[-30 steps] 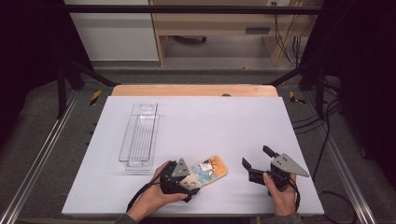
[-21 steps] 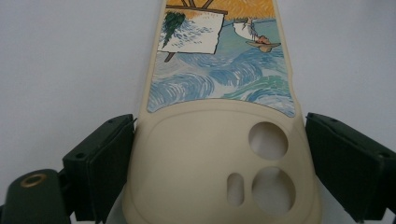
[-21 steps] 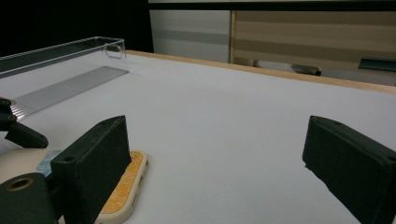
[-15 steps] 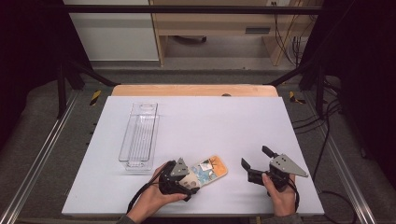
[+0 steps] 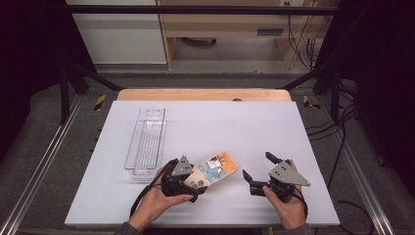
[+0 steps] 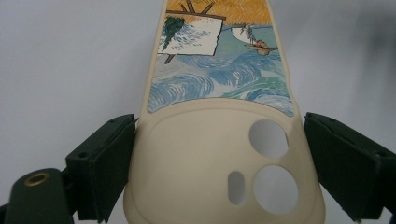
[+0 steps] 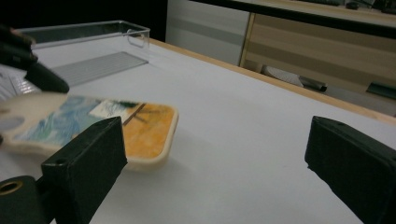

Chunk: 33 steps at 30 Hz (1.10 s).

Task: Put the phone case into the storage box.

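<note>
While the right tool (image 5: 255, 166) gapes, the left tool (image 6: 219, 154) clamps a smooth cream phone case (image 6: 219, 93).

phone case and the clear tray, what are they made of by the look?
Phone case: seems soft plastic or silicone, matte cream, with rounded edges, moulded camera cut-outs and a printed painting on the back. Soft or rigid cannot be told. The left gripper clamps its camera end.
Clear tray: looks like hard transparent plastic such as acrylic, glossy; the table shows through it and its floor is ribbed.
</note>
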Each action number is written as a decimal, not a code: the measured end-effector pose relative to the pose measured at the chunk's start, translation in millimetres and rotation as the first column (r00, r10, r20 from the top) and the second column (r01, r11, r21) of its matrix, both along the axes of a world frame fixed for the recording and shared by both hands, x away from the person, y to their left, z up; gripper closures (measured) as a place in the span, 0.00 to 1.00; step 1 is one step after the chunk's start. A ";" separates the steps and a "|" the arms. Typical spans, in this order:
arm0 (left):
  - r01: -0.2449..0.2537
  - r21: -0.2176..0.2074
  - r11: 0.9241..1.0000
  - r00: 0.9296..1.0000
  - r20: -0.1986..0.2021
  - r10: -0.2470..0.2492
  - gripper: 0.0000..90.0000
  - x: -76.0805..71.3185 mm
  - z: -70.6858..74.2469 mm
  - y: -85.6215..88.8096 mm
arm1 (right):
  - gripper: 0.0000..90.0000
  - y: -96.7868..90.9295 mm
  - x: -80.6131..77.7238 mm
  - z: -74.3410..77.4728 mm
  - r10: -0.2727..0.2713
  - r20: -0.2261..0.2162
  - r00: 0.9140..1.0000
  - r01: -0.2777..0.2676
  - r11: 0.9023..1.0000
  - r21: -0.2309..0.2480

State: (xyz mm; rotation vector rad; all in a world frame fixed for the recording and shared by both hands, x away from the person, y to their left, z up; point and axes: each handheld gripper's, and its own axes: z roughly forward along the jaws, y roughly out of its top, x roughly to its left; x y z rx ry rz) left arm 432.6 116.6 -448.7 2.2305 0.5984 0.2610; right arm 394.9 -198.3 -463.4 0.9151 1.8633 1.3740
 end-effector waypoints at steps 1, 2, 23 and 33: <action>-0.001 -0.002 1.000 1.000 0.008 0.001 0.12 0.9 5.7 0.8 | 0.06 3.0 -0.8 1.1 0.008 0.003 1.000 -0.008 1.000 -0.017; -0.003 -0.001 1.000 1.000 0.013 0.003 0.12 1.4 8.8 1.3 | 0.05 8.2 -2.0 2.6 0.025 0.011 1.000 -0.024 0.998 -0.050; 0.014 0.003 1.000 1.000 0.011 -0.014 0.12 5.6 46.8 14.2 | 0.08 83.9 -3.0 16.3 0.217 0.137 0.966 -0.116 0.846 -0.521; 0.029 0.024 0.999 1.000 0.010 -0.029 0.12 5.5 60.4 12.2 | 0.11 93.1 -1.6 23.6 0.247 0.176 0.953 -0.100 0.803 -0.587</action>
